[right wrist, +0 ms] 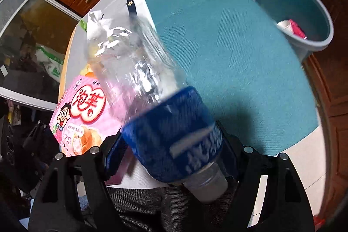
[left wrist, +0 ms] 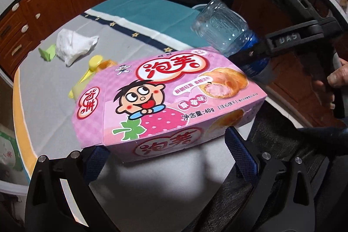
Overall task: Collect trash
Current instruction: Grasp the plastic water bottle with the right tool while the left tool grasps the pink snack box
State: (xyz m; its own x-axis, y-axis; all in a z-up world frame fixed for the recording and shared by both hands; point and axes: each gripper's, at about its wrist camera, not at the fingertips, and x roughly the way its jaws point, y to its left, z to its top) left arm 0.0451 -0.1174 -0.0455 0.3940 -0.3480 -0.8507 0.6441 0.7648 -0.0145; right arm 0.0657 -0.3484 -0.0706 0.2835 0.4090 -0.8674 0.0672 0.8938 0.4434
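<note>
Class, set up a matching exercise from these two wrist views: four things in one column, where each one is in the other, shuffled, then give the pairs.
Things
1. pink snack box
2. plastic bottle
3. crumpled tissue
4. red wrapper

Places
A. inside the blue bucket
B. lying loose on the grey cloth
C. held in the right gripper
D. between the fingers of the left gripper

Pairs: 1-D, 2-C, 3-B, 4-A
</note>
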